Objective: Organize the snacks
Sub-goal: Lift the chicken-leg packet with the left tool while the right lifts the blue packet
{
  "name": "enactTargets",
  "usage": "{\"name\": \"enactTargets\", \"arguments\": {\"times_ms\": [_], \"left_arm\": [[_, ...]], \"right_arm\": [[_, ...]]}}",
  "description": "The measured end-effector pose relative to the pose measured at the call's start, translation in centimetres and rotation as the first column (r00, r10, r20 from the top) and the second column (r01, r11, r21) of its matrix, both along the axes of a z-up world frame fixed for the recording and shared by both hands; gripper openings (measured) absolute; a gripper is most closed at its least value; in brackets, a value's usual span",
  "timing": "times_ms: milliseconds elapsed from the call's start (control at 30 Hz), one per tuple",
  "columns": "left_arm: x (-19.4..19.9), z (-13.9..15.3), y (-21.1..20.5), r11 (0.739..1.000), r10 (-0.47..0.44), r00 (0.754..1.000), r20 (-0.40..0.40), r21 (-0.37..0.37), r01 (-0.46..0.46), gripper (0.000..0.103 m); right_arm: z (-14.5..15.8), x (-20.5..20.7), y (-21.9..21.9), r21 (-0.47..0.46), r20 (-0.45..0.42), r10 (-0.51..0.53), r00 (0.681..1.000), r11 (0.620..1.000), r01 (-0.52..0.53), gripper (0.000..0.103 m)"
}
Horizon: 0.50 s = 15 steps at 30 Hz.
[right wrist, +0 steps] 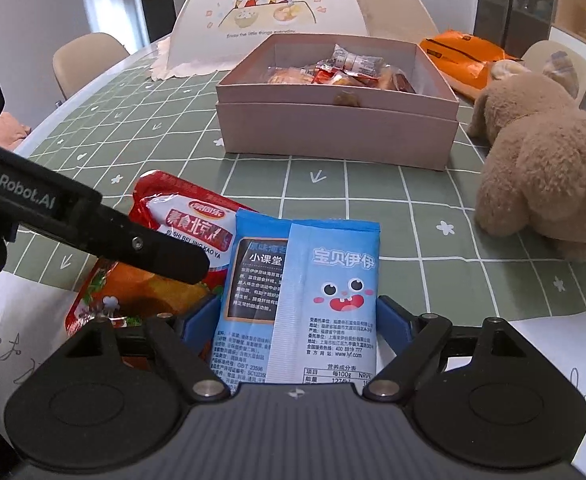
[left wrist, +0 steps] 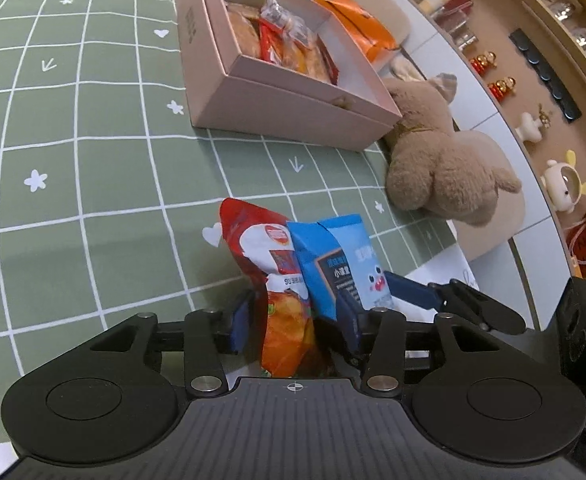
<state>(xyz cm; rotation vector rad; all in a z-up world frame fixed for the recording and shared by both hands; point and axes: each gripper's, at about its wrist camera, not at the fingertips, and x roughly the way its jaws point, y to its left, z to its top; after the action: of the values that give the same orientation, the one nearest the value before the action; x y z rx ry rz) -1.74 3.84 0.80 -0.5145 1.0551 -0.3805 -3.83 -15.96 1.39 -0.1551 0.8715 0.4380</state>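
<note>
Blue snack packet [right wrist: 299,304] stood clamped in your right gripper [right wrist: 297,320]; your left gripper [left wrist: 293,320] gripped the red packet [left wrist: 281,288].
Pink box [right wrist: 333,128] lay straight ahead of both tools, open side up.

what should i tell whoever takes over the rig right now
Left gripper: shut on the red packet, held above the table's near edge.
Right gripper: shut on the blue packet, right beside the red one.
Pink box: open, farther back on the green cloth, already holding several snacks.
Orange bag: behind the box, beside the plush bear.
Done: some snacks boxed.
Left: probably put both packets in the box.
</note>
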Motion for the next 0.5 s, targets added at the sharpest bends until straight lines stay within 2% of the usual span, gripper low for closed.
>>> {"name": "enactTargets", "arguments": {"times_ms": [67, 133, 200, 300, 500], "left_arm": [[0.2, -0.1, 0.0, 1.000, 0.020, 0.999, -0.026, 0.002, -0.020, 0.041], [0.3, 0.3, 0.4, 0.999, 0.034, 0.998, -0.044, 0.019, -0.033, 0.031], [-0.5, 1.3, 0.5, 0.999, 0.033, 0.999, -0.017, 0.021, -0.033, 0.030], [-1.5, 3.1, 0.2, 0.999, -0.016, 0.999, 0.043, 0.036, 0.015, 0.029], [-0.3, 1.9, -0.5, 0.999, -0.050, 0.999, 0.007, -0.008, 0.050, 0.030]], "right_arm": [[0.0, -0.1, 0.0, -0.002, 0.005, -0.003, 1.000, 1.000, 0.003, 0.084], [0.0, -0.1, -0.1, -0.001, 0.006, -0.003, 1.000, 1.000, 0.003, 0.084], [0.1, -0.2, -0.2, -0.001, 0.003, 0.001, 1.000, 1.000, -0.001, 0.084], [0.0, -0.2, -0.6, -0.018, 0.003, -0.029, 1.000, 0.999, 0.029, 0.085], [-0.1, -0.3, -0.8, -0.034, 0.017, -0.039, 0.999, 0.999, 0.040, 0.086]]}}
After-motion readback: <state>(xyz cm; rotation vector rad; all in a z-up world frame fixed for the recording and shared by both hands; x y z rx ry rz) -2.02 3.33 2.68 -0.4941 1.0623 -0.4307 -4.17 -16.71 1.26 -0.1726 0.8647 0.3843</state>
